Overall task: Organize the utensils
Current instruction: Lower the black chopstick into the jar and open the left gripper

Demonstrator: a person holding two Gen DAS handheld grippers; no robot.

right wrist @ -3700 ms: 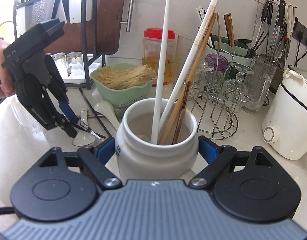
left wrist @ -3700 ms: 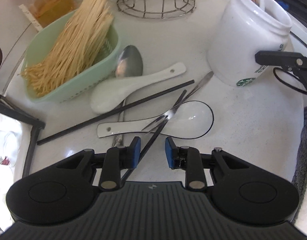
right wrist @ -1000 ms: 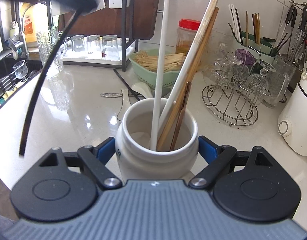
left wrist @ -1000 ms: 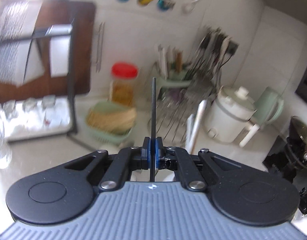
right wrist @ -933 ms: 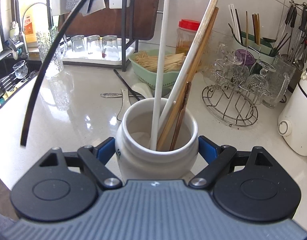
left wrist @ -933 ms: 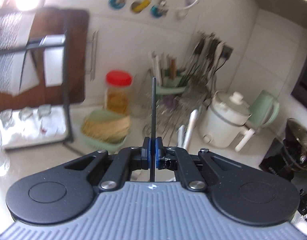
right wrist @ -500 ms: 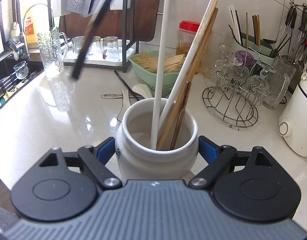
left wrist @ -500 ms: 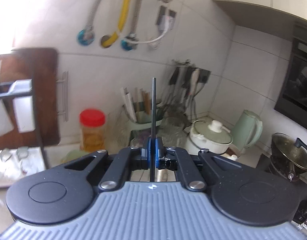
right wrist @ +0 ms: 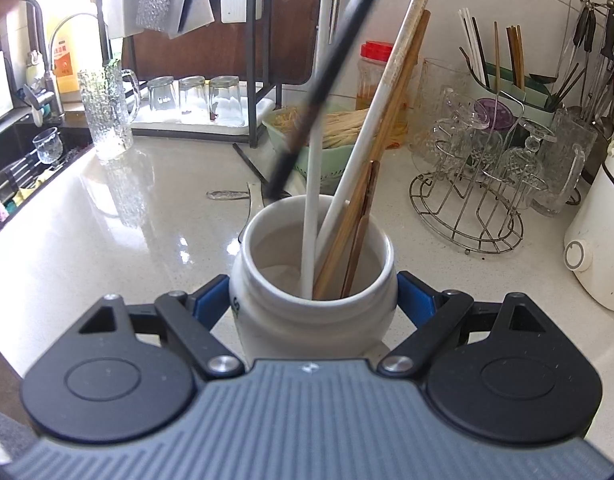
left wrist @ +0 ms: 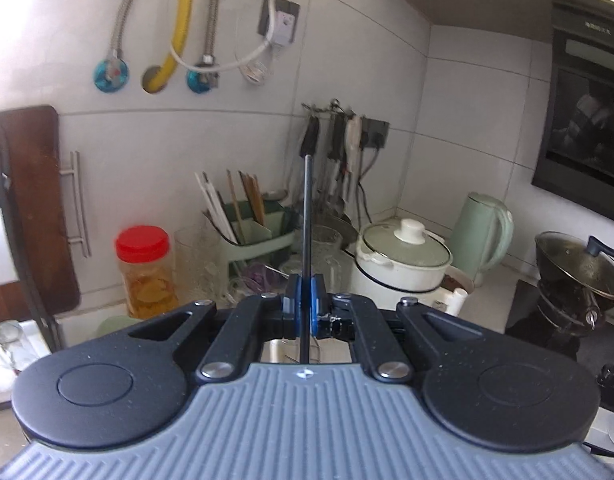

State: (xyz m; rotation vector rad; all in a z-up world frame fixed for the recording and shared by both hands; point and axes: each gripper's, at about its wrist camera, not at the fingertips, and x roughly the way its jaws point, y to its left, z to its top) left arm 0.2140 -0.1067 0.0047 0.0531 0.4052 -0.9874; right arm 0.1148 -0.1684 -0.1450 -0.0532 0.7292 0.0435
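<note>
My left gripper (left wrist: pixel 305 312) is clamped on 1 black chopstick (left wrist: pixel 307 216), which stands straight up between the blue pads (left wrist: pixel 293 312) in the left wrist view. From the right wrist view that same chopstick slants down from the top edge, its blurred lower tip just above the far-left rim of the white jar (right wrist: pixel 313 312). My right gripper (right wrist: pixel 313 306) grips that jar on both sides, pads pressed to its walls. The jar stands on the pale counter (right wrist: pixel 119 232) and holds 2 white chopsticks (right wrist: pixel 313 184) and some wooden ones (right wrist: pixel 363 208). To the right stands a wire glass rack (right wrist: pixel 473 200).
</note>
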